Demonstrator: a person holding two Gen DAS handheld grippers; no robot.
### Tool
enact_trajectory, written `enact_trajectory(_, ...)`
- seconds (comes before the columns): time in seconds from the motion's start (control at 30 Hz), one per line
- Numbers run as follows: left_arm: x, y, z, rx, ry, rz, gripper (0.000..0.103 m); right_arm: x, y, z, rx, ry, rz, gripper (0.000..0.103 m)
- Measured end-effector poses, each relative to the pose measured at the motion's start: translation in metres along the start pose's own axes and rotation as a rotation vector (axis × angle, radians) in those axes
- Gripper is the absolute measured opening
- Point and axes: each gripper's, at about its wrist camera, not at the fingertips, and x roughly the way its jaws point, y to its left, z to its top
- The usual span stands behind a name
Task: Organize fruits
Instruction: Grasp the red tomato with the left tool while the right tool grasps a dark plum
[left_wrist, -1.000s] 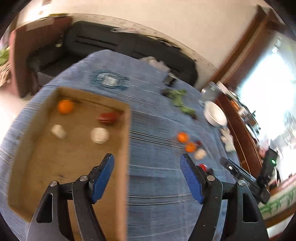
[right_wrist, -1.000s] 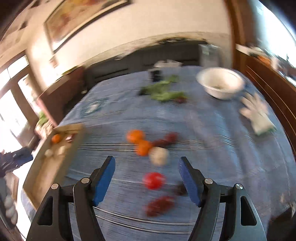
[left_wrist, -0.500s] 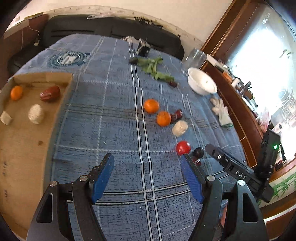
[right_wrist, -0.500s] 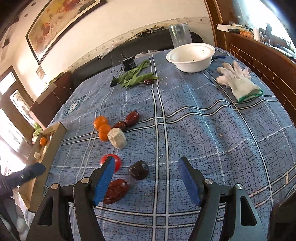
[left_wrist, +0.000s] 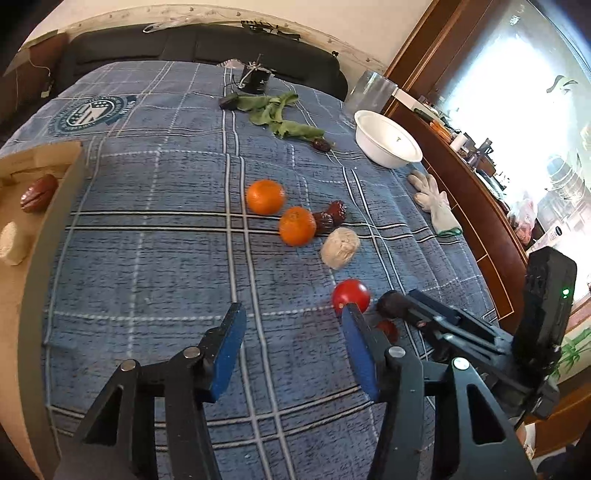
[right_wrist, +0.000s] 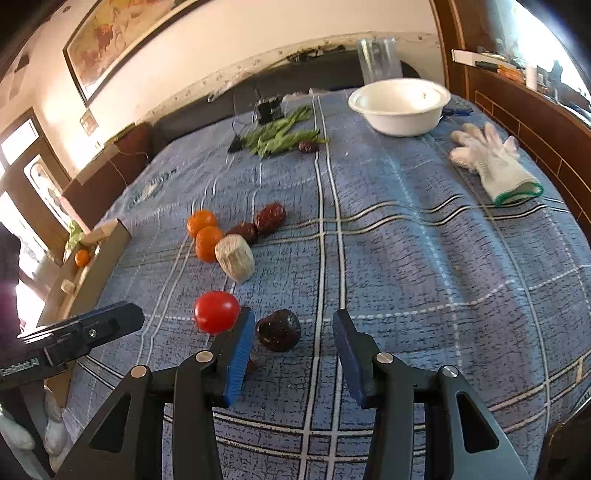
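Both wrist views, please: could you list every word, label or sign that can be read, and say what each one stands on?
None can be read.
Round emblem printed on the blue tablecloth: ring lettering too blurred.
White lettering on the left gripper, seen from the right wrist view: mirrored and illegible.
Dark container by the window: label too small.

A home living room is seen: a dark sofa (left_wrist: 207, 48), a framed painting (right_wrist: 122, 40), wood panelling (right_wrist: 524, 110), a cloth-covered table (right_wrist: 406, 229).
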Motion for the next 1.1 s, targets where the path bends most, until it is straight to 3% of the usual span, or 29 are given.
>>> enact_trajectory(0.17, 0.009, 0.000, 0.001, -0.007, 0.016, -0.011, 0.053, 0.006, 0.011, 0.000, -0.046, 0.006, -0.017, 0.045)
enact_trajectory(0.2, 0.010, -0.001, 0.001, -0.006, 0.018, -0.011, 0.053, 0.006, 0.013, -0.001, -0.060, 0.012, -0.013, 0.029)
enact_trajectory(0.23, 0.011, -0.001, 0.000, -0.003, 0.020, -0.011, 0.053, 0.006, 0.015, -0.002, -0.070, 0.013, -0.018, 0.025)
enact_trajectory(0.47, 0.025, -0.015, 0.002, 0.052, 0.037, 0.007, 0.053, -0.013, 0.009, -0.005, -0.064, -0.077, -0.131, 0.025)
enact_trajectory(0.83, 0.056, -0.052, 0.010, 0.157, 0.066, -0.021, 0.052, -0.018, -0.010, 0.001, -0.003, -0.088, -0.136, 0.025)
enact_trajectory(0.93, 0.058, -0.058, 0.006, 0.194, 0.045, 0.008, 0.042, -0.017, -0.012, 0.002, 0.010, -0.089, -0.133, 0.025)
enact_trajectory(0.97, 0.059, -0.058, 0.006, 0.197, 0.049, 0.006, 0.030, -0.017, -0.013, 0.002, 0.016, -0.089, -0.132, 0.025)
enact_trajectory(1.1, 0.057, -0.059, 0.004, 0.211, 0.047, 0.008, 0.030, -0.018, -0.016, 0.002, 0.029, -0.093, -0.134, 0.025)
